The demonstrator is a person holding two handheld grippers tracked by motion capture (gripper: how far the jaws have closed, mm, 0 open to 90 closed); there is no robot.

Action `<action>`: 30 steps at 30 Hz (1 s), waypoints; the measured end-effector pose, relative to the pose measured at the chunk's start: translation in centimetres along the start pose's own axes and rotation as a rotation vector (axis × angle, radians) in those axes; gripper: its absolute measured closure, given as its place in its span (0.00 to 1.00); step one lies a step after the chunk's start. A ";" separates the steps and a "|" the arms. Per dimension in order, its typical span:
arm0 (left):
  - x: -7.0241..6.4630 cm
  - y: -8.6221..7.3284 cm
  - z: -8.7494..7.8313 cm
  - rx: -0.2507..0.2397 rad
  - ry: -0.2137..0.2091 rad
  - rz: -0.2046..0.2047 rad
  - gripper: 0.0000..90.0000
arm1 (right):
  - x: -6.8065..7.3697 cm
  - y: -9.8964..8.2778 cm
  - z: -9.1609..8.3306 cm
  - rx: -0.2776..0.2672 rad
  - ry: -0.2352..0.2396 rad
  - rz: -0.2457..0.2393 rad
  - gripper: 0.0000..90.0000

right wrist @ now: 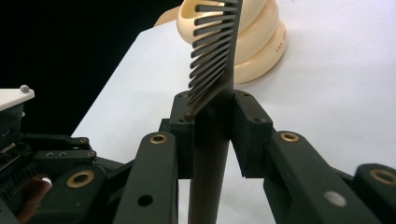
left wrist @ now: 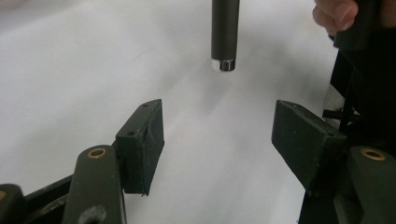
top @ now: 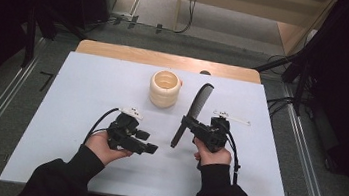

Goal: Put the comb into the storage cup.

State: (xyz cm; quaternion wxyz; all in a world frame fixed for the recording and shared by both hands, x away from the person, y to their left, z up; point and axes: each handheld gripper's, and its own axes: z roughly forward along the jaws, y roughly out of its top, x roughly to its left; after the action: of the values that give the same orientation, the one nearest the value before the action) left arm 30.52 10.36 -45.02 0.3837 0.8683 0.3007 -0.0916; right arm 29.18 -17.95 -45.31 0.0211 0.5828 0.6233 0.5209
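Note:
A black comb (top: 192,111) with a long round handle is held off the white table (top: 59,114), toothed end toward the back. My right gripper (top: 187,122) is shut on the comb (right wrist: 212,70) where handle meets teeth. The handle's silver-capped tip (left wrist: 223,64) hangs just ahead of my left gripper (left wrist: 218,140), whose jaws stand wide apart with nothing between them. In the high view the left gripper (top: 152,148) points right, toward the handle end. A cream ridged cup (top: 165,89) stands behind, just left of the comb's teeth.
The cream cup (right wrist: 261,42) stands upright on the table right behind the comb in the right gripper view. A wooden table edge (top: 167,58) runs along the back. Dark stands and cables surround the table on the floor.

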 end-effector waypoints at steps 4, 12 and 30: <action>0.3 -0.3 -0.6 -0.007 0.015 -0.002 0.39 | 0.2 0.2 -0.1 -0.003 -0.006 -0.026 0.78; 0.7 -1.2 -1.8 -0.011 0.030 -0.010 0.39 | 0.7 0.5 -0.3 -0.011 -0.022 -0.079 0.78; 1.1 -3.4 -3.5 0.020 0.060 -0.039 0.38 | 0.9 1.8 -0.2 -0.034 -0.006 -0.099 0.77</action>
State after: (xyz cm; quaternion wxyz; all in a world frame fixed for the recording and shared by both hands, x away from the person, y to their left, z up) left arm 29.17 15.19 -45.07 0.3639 0.8685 0.3280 -0.0758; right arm 30.02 -17.73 -43.50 0.0586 0.5526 0.6423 0.5278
